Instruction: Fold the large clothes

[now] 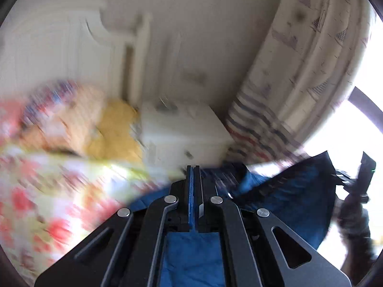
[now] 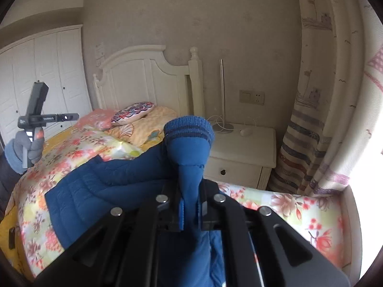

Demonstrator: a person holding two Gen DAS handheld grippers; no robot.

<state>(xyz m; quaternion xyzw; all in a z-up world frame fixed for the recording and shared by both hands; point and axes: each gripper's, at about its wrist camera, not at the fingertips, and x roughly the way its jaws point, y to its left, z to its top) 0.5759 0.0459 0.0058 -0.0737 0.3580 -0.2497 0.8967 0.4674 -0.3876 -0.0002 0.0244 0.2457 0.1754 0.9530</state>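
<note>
Between the right gripper's (image 2: 189, 211) pads, pressed tight, sits a sleeve of the blue quilted jacket (image 2: 100, 184), ribbed cuff (image 2: 189, 126) standing up. Left gripper (image 1: 194, 191) pinches its thin edge. Beyond: flowered bedspread (image 2: 79, 146), white nightstand (image 2: 241, 157), headboard.

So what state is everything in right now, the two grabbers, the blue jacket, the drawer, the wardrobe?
Left gripper: shut on a thin edge of the blue jacket.
Right gripper: shut on the jacket's sleeve, just below the ribbed cuff.
Blue jacket: unfolded, partly lifted off the floral bedspread.
Nightstand drawer: closed.
Wardrobe doors: closed.
Curtain: drawn aside, daylight at the window.
</note>
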